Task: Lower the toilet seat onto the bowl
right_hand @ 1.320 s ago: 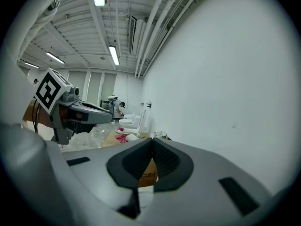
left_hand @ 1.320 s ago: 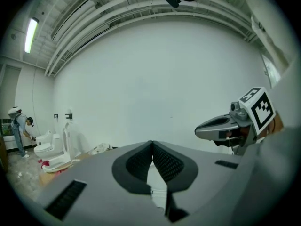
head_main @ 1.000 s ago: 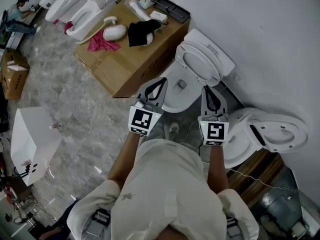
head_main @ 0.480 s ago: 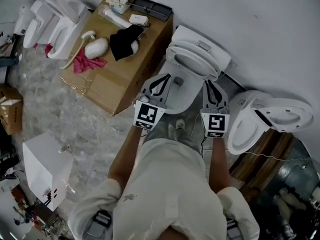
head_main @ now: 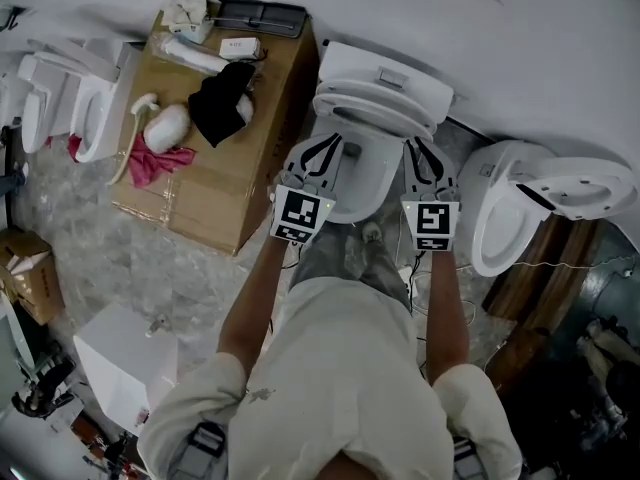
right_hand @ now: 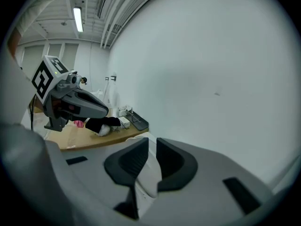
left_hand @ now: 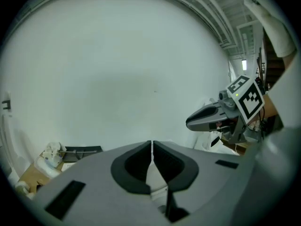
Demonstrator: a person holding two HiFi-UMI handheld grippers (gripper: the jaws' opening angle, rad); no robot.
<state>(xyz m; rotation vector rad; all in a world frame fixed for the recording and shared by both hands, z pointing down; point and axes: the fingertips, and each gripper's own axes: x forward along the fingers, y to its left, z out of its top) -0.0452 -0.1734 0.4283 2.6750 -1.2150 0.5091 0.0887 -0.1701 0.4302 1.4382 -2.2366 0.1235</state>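
The white toilet stands against the wall in the head view, its seat (head_main: 372,110) raised and leaning back toward the tank (head_main: 388,71) above the open bowl (head_main: 366,180). My left gripper (head_main: 325,140) hovers over the bowl's left side, just short of the seat, jaws shut with nothing in them (left_hand: 151,147). My right gripper (head_main: 414,144) is level with it at the bowl's right side. Its jaws (right_hand: 152,149) have just been opening and stand a narrow gap apart, with nothing gripped. Each gripper view shows the other gripper beside it.
A cardboard box (head_main: 215,163) with a black cloth (head_main: 218,108), a pink cloth and small items stands left of the toilet. A second toilet (head_main: 520,208) stands close on the right. More toilets (head_main: 70,98) are at far left, and a white box (head_main: 125,363) is on the floor.
Both grippers have moved forward and down, from in front of the bowl to its two sides near the raised seat. The person has stepped closer to the toilet.
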